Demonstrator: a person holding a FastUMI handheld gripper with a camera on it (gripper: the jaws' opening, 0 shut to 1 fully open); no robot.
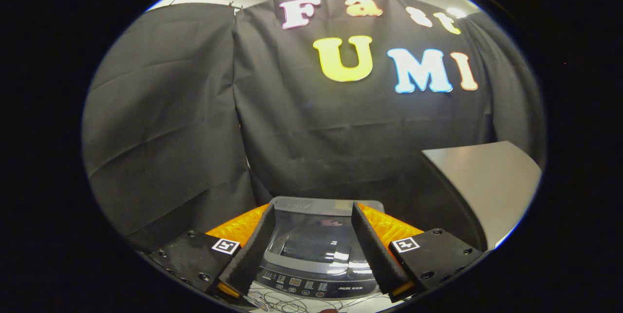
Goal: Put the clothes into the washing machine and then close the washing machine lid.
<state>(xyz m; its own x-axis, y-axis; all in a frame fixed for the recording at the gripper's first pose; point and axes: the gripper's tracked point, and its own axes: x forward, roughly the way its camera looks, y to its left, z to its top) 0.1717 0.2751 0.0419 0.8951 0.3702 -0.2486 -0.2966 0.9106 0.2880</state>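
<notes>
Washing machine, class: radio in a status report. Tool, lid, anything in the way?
Tool open, holding nothing. Washing machine seen between fingers, lid down. No clothes seen. Grey table beyond right finger.

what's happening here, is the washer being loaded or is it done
A hand-held gripper hovers above a small top-loading washing machine, fingers open and holding nothing. The machine's lid lies shut, with the control panel nearest the gripper. No clothes can be seen, so loading may be done. A grey table stands to the right.
</notes>
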